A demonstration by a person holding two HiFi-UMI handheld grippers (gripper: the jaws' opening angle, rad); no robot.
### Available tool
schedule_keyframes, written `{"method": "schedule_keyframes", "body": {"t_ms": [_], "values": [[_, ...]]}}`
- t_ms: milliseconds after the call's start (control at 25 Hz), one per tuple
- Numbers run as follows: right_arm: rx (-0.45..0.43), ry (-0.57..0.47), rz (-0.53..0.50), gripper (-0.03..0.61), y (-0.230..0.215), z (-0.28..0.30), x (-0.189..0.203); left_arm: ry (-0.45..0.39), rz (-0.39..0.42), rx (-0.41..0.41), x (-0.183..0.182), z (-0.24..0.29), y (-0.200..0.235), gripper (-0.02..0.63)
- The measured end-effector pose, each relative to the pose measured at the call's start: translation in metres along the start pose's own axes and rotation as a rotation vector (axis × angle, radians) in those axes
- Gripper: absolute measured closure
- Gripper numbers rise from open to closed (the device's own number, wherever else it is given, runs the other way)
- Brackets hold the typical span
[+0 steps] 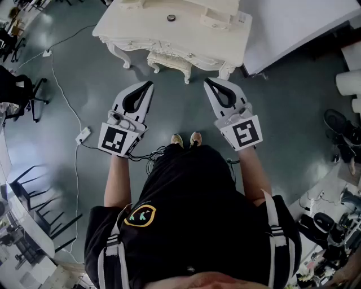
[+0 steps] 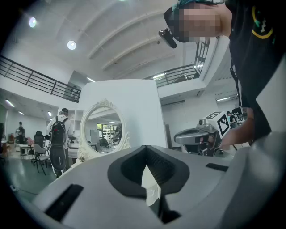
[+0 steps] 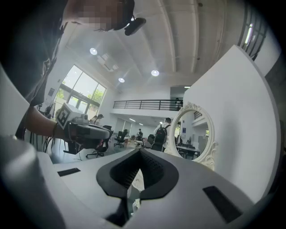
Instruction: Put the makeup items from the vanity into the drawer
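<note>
Floor [image 1: 169, 107], grey, surrounds the far cream desk [image 1: 135, 28], one small round item [image 1: 171, 17] on top. Left gripper [image 1: 148, 86] and right gripper [image 1: 207, 82] hang short of it, jaws clenched, empty. Only gripper views show an oval mirror [image 2: 103, 127].

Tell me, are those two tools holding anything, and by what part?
Nothing is held. The left tool and the right tool are both shut with nothing between their jaws, just short of the vanity.

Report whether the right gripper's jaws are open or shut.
Shut: the white and black right gripper has its jaws meeting at the tips, with nothing between them.
</note>
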State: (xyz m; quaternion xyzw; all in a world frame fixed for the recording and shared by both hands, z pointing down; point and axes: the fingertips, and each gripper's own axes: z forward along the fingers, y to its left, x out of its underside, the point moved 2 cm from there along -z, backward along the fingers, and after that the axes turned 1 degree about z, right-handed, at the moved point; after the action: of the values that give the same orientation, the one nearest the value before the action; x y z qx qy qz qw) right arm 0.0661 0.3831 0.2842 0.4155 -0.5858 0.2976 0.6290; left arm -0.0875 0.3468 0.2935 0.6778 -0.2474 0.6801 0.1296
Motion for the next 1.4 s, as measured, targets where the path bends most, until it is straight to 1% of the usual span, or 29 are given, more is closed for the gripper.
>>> {"method": "schedule_keyframes", "body": {"t_ms": [320,600,840,880,920,1000,1040,1200,1320,1400], "values": [[-0.004,0.003,0.01,0.558,-0.002,0.002,0.006,-0.006,0.001,0.001,0.002,0.003,0.001,0.595],[-0.032,-0.005,0.017,0.557,0.001,0.005,0.006,-0.003,-0.001,-0.001,0.002,0.006,0.003,0.595],[-0.027,0.004,0.017,0.552,-0.001,0.009,0.009,-0.002,-0.004,-0.005,0.003,0.007,0.005,0.595],[-0.03,0.004,0.018,0.519,-0.001,0.009,0.009,-0.001,-0.004,-0.005,0.003,0.008,0.005,0.595],[-0.038,0.005,0.021,0.469,-0.001,0.01,0.01,-0.001,-0.005,-0.005,0.004,0.008,0.005,0.595],[-0.053,0.007,0.026,0.345,-0.001,0.011,0.01,0.0,-0.006,-0.006,0.004,0.008,0.006,0.595],[-0.058,0.008,0.028,0.296,-0.001,0.012,0.01,0.001,-0.007,-0.007,0.004,0.008,0.006,0.595],[-0.072,0.003,0.037,0.125,-0.002,0.012,0.009,0.006,-0.007,-0.007,0.005,0.009,0.006,0.595],[-0.067,-0.005,0.043,-0.019,-0.006,0.012,0.01,0.008,-0.007,-0.007,0.006,0.01,0.005,0.595],[-0.052,-0.015,0.041,-0.021,-0.01,0.01,0.011,0.009,-0.006,-0.008,0.008,0.012,0.004,0.595]]}}
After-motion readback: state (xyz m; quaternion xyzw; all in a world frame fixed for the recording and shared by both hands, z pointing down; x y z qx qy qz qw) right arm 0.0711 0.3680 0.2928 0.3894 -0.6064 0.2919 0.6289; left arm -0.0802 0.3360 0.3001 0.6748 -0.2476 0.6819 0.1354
